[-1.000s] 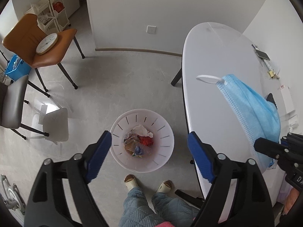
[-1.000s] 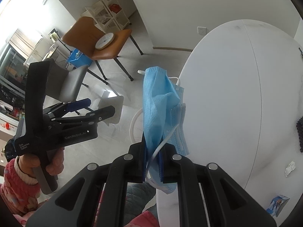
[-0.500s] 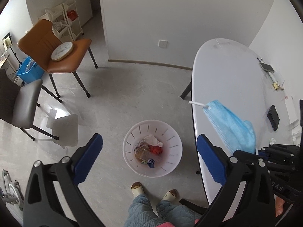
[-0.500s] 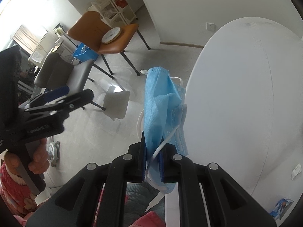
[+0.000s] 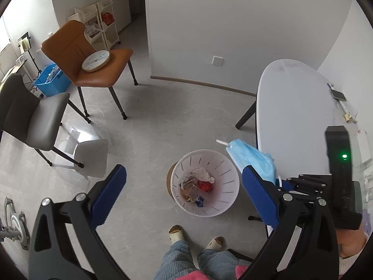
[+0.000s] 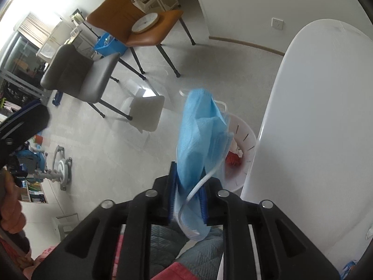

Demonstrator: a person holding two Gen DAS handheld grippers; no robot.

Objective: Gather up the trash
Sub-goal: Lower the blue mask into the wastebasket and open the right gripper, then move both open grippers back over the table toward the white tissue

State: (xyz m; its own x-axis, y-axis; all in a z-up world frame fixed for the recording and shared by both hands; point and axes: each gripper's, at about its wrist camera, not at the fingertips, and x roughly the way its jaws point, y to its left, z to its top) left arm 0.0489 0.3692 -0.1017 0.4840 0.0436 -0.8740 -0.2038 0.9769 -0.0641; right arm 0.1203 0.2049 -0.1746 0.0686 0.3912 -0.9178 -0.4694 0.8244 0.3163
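My right gripper (image 6: 187,182) is shut on a crumpled blue face mask (image 6: 201,128), held in the air at the edge of the white oval table (image 6: 321,121). The mask (image 5: 253,159) also shows in the left wrist view, beside the rim of the white slotted trash bin (image 5: 223,161) on the floor, which holds wrappers and red scraps. The bin (image 6: 244,130) shows partly behind the mask in the right wrist view. My left gripper (image 5: 184,193) is open and empty, above the floor over the bin.
A brown chair (image 5: 93,56) bearing a round clock (image 5: 95,60) and a grey chair (image 5: 35,114) stand to the left. A phone (image 5: 337,94) and papers lie at the table's far side. The person's slippered feet (image 5: 195,235) stand just before the bin.
My right gripper has carried the mask off the table top toward the bin's rim. My left gripper has pulled back and up, so more floor and the chairs show.
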